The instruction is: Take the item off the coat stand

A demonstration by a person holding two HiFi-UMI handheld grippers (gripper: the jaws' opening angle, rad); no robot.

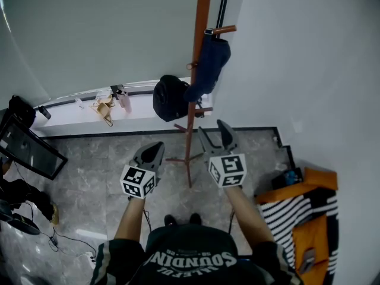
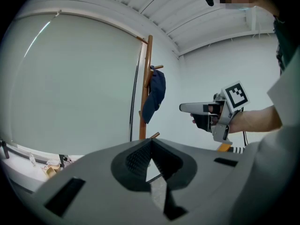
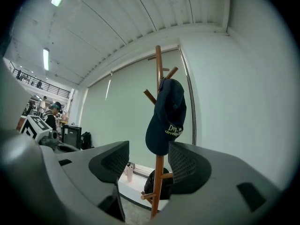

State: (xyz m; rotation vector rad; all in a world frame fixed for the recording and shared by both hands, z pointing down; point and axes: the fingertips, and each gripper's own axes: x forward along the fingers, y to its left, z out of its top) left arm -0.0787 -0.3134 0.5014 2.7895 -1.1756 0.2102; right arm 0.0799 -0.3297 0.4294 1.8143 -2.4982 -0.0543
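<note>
A navy cap (image 1: pixel 209 64) hangs from an upper peg of the wooden coat stand (image 1: pixel 202 16) by the wall. The right gripper (image 1: pixel 212 129) is aimed at it, jaws wide apart and empty. The left gripper (image 1: pixel 155 148) is beside it — jaws together, holding nothing.

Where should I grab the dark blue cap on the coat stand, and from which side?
Take the cap by its lower hanging part, which dangles free in front of the pole. Come in level from the person's side with the open right gripper, then lift: its top is hooked over an upward-slanting peg.
</note>
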